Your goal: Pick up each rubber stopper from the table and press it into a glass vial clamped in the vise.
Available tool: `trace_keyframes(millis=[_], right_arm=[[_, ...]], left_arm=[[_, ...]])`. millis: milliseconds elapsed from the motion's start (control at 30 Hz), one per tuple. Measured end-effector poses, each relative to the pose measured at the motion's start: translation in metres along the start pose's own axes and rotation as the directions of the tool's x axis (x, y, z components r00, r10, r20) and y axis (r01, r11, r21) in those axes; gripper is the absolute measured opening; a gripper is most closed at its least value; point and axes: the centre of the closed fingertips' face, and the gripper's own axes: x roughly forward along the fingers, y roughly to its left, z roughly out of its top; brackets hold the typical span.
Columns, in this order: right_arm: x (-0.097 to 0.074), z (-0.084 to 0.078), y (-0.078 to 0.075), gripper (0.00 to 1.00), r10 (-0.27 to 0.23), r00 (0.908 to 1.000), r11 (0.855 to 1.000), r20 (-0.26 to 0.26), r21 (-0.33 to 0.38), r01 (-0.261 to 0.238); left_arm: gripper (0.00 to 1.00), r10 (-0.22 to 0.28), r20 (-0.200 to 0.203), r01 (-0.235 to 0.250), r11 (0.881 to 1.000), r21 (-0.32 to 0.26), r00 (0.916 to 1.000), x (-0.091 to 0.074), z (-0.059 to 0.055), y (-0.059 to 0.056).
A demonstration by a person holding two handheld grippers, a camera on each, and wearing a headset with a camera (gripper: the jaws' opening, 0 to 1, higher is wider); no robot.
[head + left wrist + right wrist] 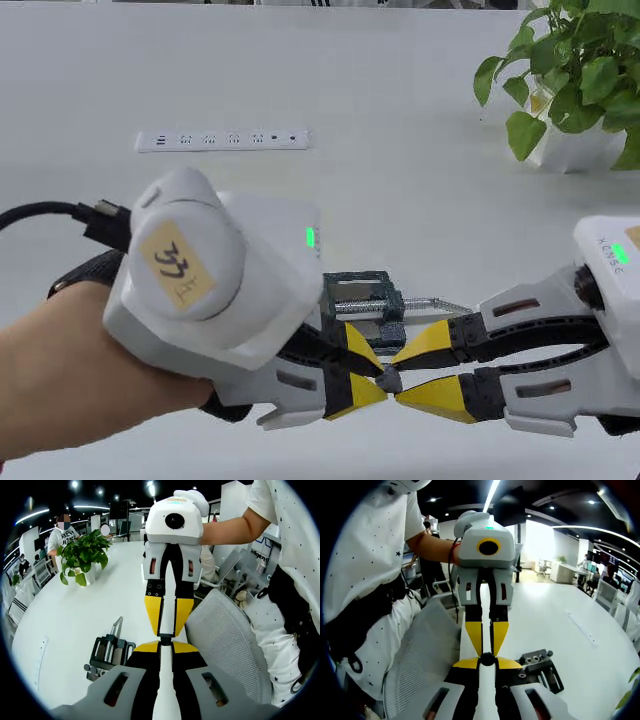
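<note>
- Vise (362, 295): one, dark metal, on the white table (400, 180) just behind the point where the two sets of tips meet. Its screw handle (438, 303) sticks out toward the right gripper's side.
- Vise contents: in the right gripper view a few small round tops sit at its near end, too small to tell whether they are vials.
- White pot (575, 150): one, far beyond the right gripper, holding a leafy green plant (575, 70).
- Rubber stopper (390, 380): one, small and dark, off the table, right between the yellow tips of both grippers and in front of the vise.
- Right gripper (397, 380): reaches in level from the right. Its jaws are narrowed to the stopper's width, with a tip on either side of it, pinching it.
- Left gripper (384, 381): held by a bare hand (70, 370) coming from the left, level and facing the right gripper nose to nose. Its jaws are drawn almost together with the tips against the stopper. I cannot tell whether they actually grip it.
- Power strip (222, 140): one, white, lying flat well beyond the left gripper.
- Count: two grippers, one stopper, one vise, one plant, one power strip.
</note>
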Motion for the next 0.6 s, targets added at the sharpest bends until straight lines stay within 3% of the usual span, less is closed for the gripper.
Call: trace_keyframes(millis=[600], right_arm=[[0.001, 0.007, -0.002, 0.05, 0.014, 0.9997, 1.000, -0.021, 0.001, -0.014]], left_arm=[[0.15, 0.039, 0.105, -0.032, 0.998, -0.062, 0.9938, -0.010, 0.002, 0.002]])
